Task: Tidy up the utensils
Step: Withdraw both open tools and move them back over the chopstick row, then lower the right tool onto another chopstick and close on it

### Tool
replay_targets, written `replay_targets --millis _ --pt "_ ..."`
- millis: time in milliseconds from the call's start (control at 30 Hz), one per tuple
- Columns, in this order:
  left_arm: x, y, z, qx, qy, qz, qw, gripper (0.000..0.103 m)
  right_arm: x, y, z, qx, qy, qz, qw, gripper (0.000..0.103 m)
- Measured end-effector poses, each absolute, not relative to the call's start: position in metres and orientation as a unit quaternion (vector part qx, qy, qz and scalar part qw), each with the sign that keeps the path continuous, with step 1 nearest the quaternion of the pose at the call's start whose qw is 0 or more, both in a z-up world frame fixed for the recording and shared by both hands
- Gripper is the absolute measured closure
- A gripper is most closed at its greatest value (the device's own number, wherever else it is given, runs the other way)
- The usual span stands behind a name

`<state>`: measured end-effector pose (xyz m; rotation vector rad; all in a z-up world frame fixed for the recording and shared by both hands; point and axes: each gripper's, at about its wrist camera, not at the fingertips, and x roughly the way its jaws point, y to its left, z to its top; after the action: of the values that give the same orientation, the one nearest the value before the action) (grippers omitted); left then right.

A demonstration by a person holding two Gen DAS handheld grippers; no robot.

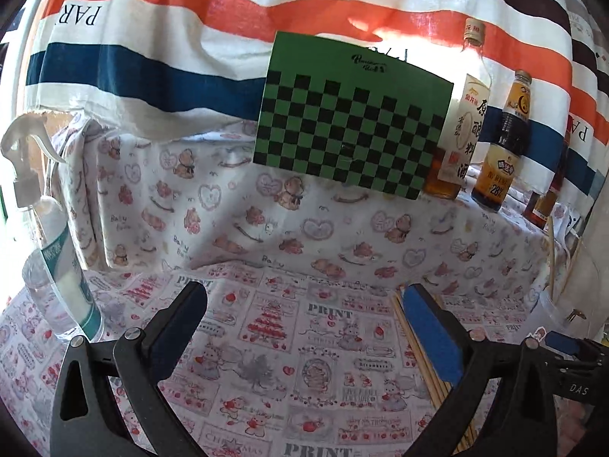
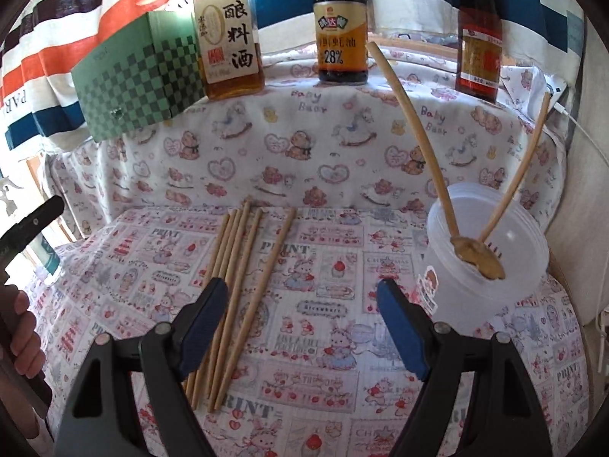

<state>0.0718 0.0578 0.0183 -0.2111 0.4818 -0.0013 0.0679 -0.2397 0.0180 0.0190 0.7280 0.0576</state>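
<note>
Now I have both claws spread wide and empty: my right gripper (image 2: 300, 323) hangs over the bare wooden chopsticks (image 2: 236, 289) lying on the printed tablecloth (image 2: 323, 342). My left gripper (image 1: 304, 327) sits beside them. Two wooden spoons, I think, (image 2: 472, 251) stand in the clear plastic tub (image 2: 506, 293).

On the printed tablecloth (image 2: 316, 342): "PRINT" in many squares, also "Strawberry". On the bear-pattern cloth (image 2: 304, 144) behind it: "Baby Bear", several times. On the striped cloth (image 1: 152, 38) at the back: "PAR", mirrored. On the cooking wine bottle (image 2: 228, 38), at the back edge: "原酿料酒". On the dark sauce bottle (image 2: 340, 45) just beside: "28%". On the other gripper's body (image 1: 578, 388), at the right edge of the left wrist view: "DAS". Small label text elsewhere not readable.
</note>
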Motion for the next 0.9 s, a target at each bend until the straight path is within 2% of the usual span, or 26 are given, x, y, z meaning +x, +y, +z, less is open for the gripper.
replay_targets --millis 100,200,367,667,900 --pt "0.077 0.059 0.009 -0.101 0.249 0.009 0.963 0.001 0.061 -0.221 0.033 -0.011 0.341 0.055 0.939 0.024" --pt "0.084 0.061 0.000 -0.082 0.256 0.030 0.963 0.001 0.076 -0.218 0.039 0.013 0.363 0.070 0.929 0.027" --pt "0.090 0.064 -0.011 -0.074 0.254 0.034 0.964 0.001 0.116 -0.205 0.025 0.021 0.421 0.082 0.903 0.060" --pt "0.094 0.046 -0.014 -0.037 0.259 0.027 0.965 0.001 0.184 -0.207 -0.021 0.019 0.471 0.026 0.881 0.091" --pt "0.103 0.041 -0.020 -0.025 0.283 0.023 0.958 0.001 0.209 -0.223 -0.036 0.067 0.471 0.045 0.878 0.093"
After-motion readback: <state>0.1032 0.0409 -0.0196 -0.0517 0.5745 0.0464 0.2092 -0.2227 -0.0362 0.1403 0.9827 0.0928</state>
